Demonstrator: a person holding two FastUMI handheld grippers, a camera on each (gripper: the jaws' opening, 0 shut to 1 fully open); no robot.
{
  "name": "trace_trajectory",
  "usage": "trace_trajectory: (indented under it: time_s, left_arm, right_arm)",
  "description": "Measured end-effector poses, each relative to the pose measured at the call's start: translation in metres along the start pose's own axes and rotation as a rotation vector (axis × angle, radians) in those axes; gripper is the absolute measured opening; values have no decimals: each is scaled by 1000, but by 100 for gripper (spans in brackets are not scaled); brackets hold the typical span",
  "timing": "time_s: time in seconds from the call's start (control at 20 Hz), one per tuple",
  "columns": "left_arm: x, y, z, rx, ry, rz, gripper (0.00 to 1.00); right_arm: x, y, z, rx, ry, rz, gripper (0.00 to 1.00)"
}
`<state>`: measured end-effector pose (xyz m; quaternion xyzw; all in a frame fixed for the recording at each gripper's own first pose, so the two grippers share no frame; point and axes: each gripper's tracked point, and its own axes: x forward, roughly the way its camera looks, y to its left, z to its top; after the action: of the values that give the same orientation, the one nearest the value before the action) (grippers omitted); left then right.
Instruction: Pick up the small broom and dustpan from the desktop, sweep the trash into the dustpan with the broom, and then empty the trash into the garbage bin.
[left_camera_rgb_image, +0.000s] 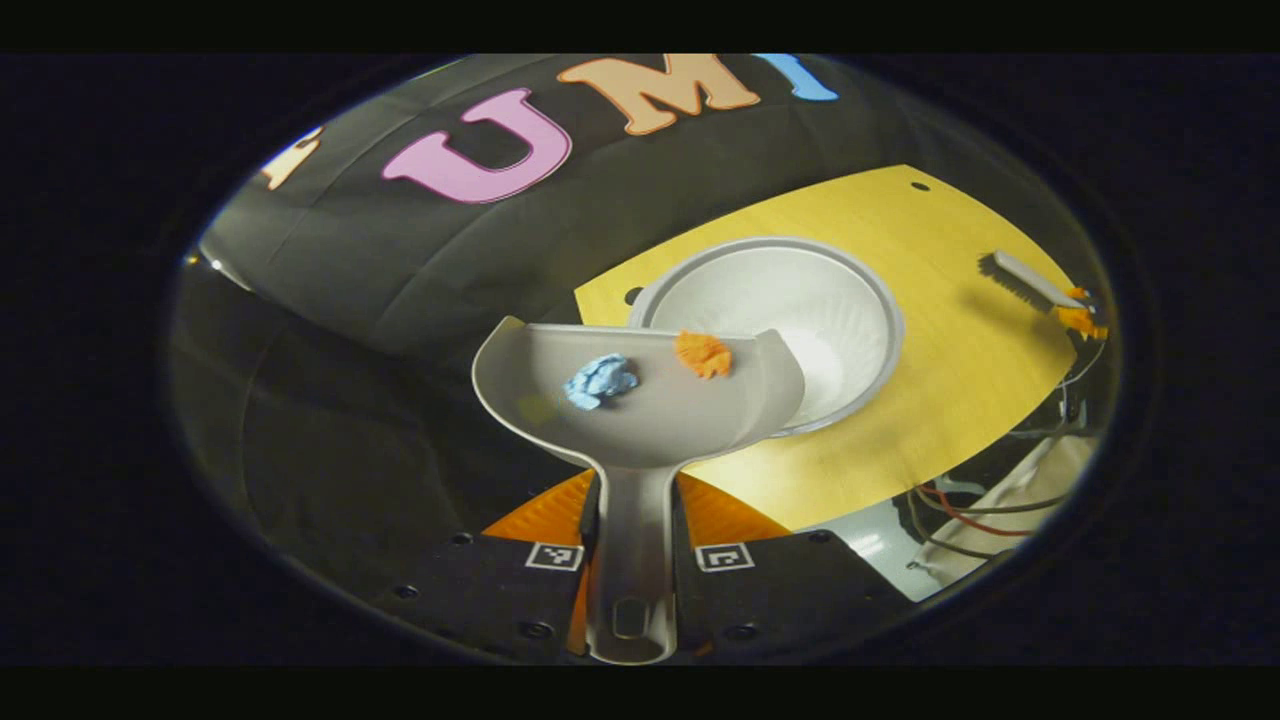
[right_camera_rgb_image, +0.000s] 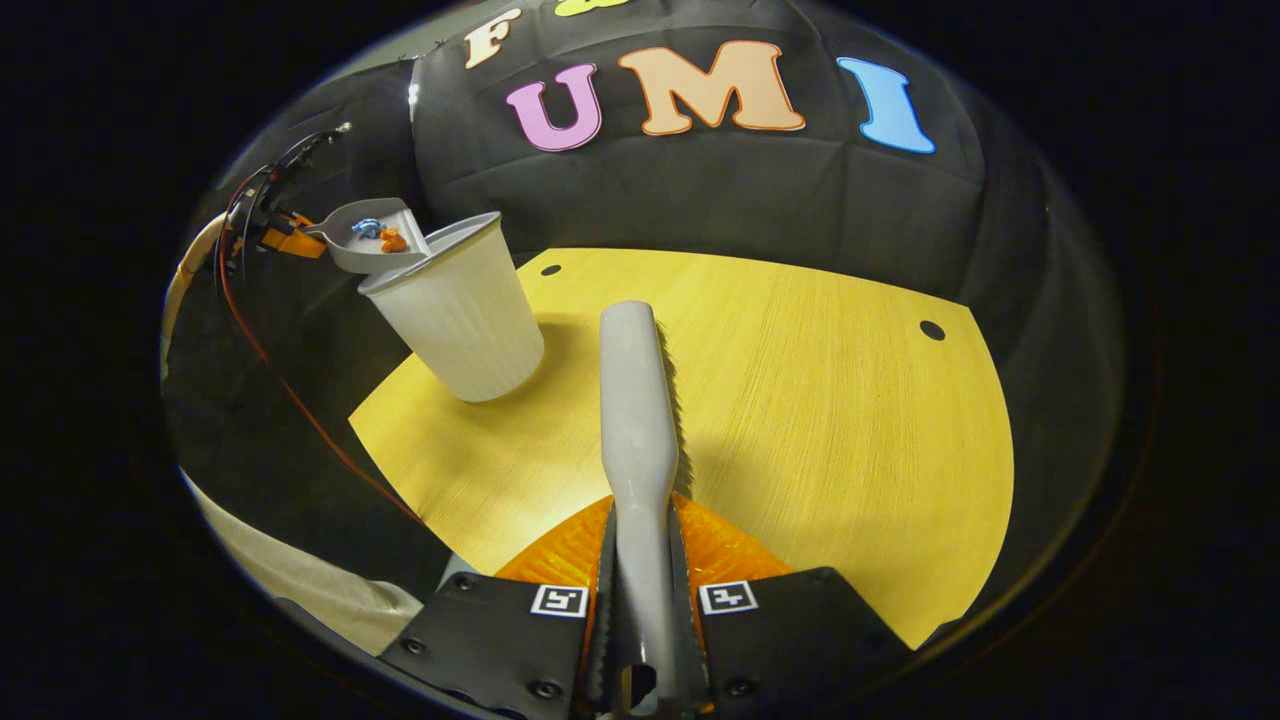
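left tongs: clamped on dustpan handle, raised, pan lip over white garbage bin rim | blue paper wad, orange paper wad in pan | right tongs: clamped on small broom, held above yellow surface

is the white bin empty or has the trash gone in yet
Empty: the garbage bin shows a bare white inside, and the blue scrap and orange scrap lie in the dustpan.
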<state>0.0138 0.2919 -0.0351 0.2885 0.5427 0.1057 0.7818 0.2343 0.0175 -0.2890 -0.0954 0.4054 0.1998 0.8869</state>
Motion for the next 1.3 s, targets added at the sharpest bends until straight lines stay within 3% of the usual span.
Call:
trace_trajectory:
  time_s: [0.15,0.45,0.65,0.85,1.1,1.3]
  left_arm:
    - [0,1,1,26,-1,9,27]
    - [1,2,-5,-16,5,44,27]
    - [-3,-9,14,-205,-128,-35,27]
    - [-31,-31,73,-392,-333,-102,26]
    - [-69,-85,170,-355,-502,-165,27]
    - [-59,-158,240,-387,-571,-278,26]
  right_arm:
    - [-4,-2,-1,8,-10,-3,26]
    - [-7,-8,-2,15,-12,-18,26]
    - [-9,-14,1,29,-18,-25,26]
    - [-10,-24,3,64,-28,-42,26]
    - [-4,-39,7,170,-50,-45,26]
    - [-5,-65,-11,207,-39,-104,26]
